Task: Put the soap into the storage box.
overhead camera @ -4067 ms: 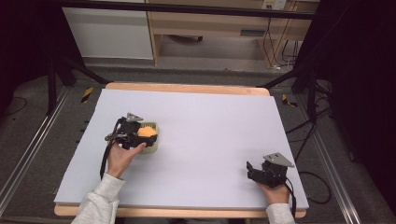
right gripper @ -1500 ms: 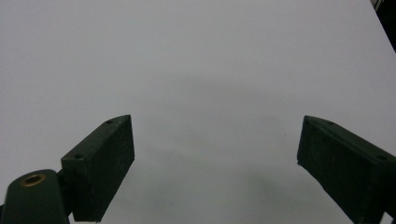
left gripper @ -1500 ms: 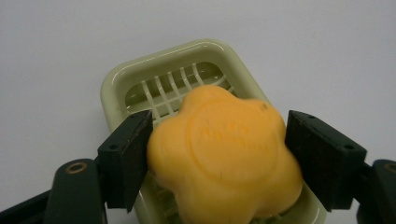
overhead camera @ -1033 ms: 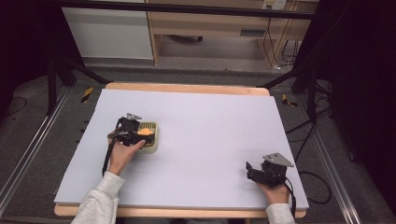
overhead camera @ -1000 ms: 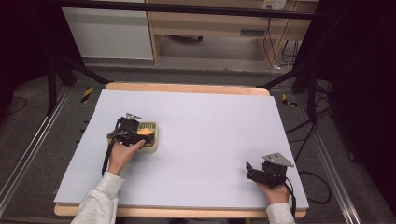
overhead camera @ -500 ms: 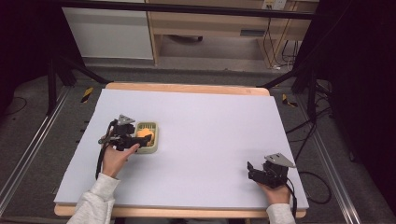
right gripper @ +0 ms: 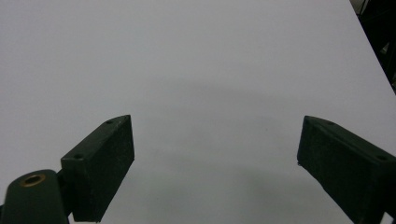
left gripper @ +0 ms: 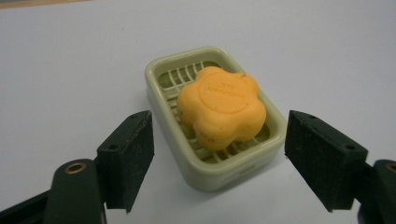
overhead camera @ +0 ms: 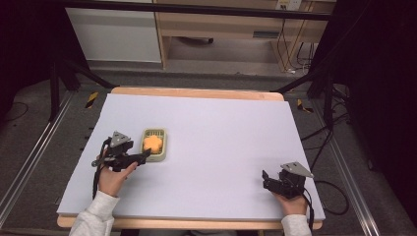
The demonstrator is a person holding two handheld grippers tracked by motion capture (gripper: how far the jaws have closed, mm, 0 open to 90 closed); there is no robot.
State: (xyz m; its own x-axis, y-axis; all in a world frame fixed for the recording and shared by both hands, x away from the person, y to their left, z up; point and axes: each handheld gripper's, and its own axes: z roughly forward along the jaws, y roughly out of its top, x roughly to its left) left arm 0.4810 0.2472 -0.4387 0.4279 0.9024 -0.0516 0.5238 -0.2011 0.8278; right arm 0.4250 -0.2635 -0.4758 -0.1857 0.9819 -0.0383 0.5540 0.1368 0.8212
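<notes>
An orange soap [left gripper: 221, 106], moulded as a rounded flower with a stamped circle on top (its lettering too small to read), lies in a pale green dish [left gripper: 169, 67] with a slatted floor. A few dark specks mark the soap. The dish sits on the white table [overhead camera: 226, 128], left of centre, with the left gripper [overhead camera: 146, 156] just beside its near end. That gripper's jaws stand wide apart, flanking the dish's near end without touching it, and hold nothing. The right gripper [overhead camera: 265, 178] rests near the table's front right corner, well apart from the dish, jaws wide and empty.
</notes>
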